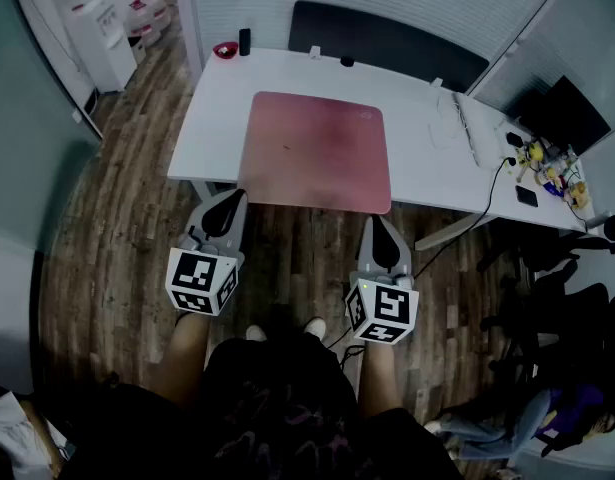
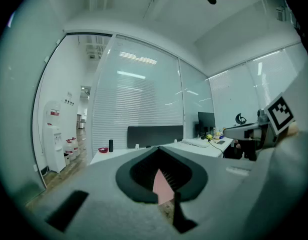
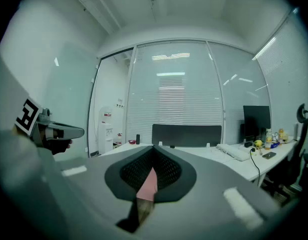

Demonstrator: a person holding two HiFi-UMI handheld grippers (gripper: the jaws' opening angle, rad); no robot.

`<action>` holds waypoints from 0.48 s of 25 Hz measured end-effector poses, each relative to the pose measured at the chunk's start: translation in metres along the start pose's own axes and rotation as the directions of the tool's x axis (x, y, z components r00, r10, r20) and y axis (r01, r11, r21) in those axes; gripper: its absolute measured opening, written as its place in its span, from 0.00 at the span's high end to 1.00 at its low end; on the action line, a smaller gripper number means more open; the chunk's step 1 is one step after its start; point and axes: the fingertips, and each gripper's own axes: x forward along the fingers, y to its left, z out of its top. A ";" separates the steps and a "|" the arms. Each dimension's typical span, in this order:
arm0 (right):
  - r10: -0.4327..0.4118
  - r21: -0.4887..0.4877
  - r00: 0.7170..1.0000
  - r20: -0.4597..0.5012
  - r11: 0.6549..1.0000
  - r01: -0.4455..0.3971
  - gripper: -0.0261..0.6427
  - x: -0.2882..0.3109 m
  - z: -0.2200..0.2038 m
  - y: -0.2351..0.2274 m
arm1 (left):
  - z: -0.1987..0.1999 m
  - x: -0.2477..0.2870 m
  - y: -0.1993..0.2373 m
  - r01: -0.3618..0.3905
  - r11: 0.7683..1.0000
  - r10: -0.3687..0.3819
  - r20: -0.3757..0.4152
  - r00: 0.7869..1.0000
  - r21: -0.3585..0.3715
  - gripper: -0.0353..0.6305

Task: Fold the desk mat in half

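Note:
A pink desk mat [image 1: 317, 153] lies flat and unfolded on the white desk [image 1: 417, 168], its near edge along the desk's front edge. My left gripper [image 1: 230, 201] hovers just in front of the mat's near left corner, jaws shut and empty. My right gripper [image 1: 378, 227] is held a little back from the near right corner, also shut and empty. In the left gripper view the closed left gripper [image 2: 157, 150] shows a sliver of the mat [image 2: 163, 186] beyond it. The right gripper view shows the right gripper [image 3: 154, 149] the same way, with the mat [image 3: 147, 184] beyond.
A white keyboard [image 1: 457, 120], a phone [image 1: 526, 195] and small items sit at the desk's right end, with a cable [image 1: 467, 230] hanging off. A red bowl [image 1: 225, 50] and black cylinder [image 1: 244, 41] stand far left. A dark panel [image 1: 387, 43] backs the desk. Office chairs [image 1: 557, 298] stand right.

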 end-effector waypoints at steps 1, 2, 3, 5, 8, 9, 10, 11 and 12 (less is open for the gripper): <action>-0.002 0.000 1.000 0.001 1.000 0.002 0.95 -0.001 0.000 -0.001 | 0.001 0.000 0.000 0.001 1.000 -0.001 0.000 1.000 -0.004 0.95; -0.003 0.001 1.000 0.002 1.000 0.003 0.95 -0.002 0.000 -0.001 | 0.001 -0.001 -0.001 0.003 1.000 -0.003 0.001 1.000 -0.007 0.95; -0.005 0.001 1.000 0.002 1.000 0.005 0.95 -0.002 0.000 -0.001 | 0.001 -0.001 -0.001 0.005 1.000 -0.005 0.001 1.000 -0.010 0.95; -0.007 0.011 1.000 0.004 1.000 0.007 0.95 -0.003 0.000 0.000 | 0.001 -0.002 -0.001 0.009 1.000 -0.009 0.002 1.000 -0.012 0.95; -0.014 0.018 1.000 0.006 1.000 0.014 0.95 -0.005 0.000 0.001 | -0.001 -0.004 0.000 0.017 1.000 -0.017 0.001 1.000 -0.011 0.95; -0.019 0.010 1.000 0.004 1.000 0.019 0.95 -0.006 0.000 0.001 | -0.001 -0.004 0.000 0.018 1.000 -0.018 0.000 1.000 -0.012 0.95; -0.024 0.008 1.000 0.004 1.000 0.024 0.95 -0.007 0.000 0.001 | -0.001 -0.005 0.001 0.020 1.000 -0.020 0.001 1.000 -0.014 0.95; -0.030 0.008 1.000 0.006 1.000 0.030 0.95 -0.008 0.001 0.001 | -0.001 -0.006 0.002 0.021 1.000 -0.021 0.001 1.000 -0.015 0.95; -0.036 0.005 0.999 0.009 0.999 0.036 0.95 -0.010 0.002 0.000 | -0.001 -0.006 0.002 0.024 1.000 -0.024 0.002 1.000 -0.016 0.95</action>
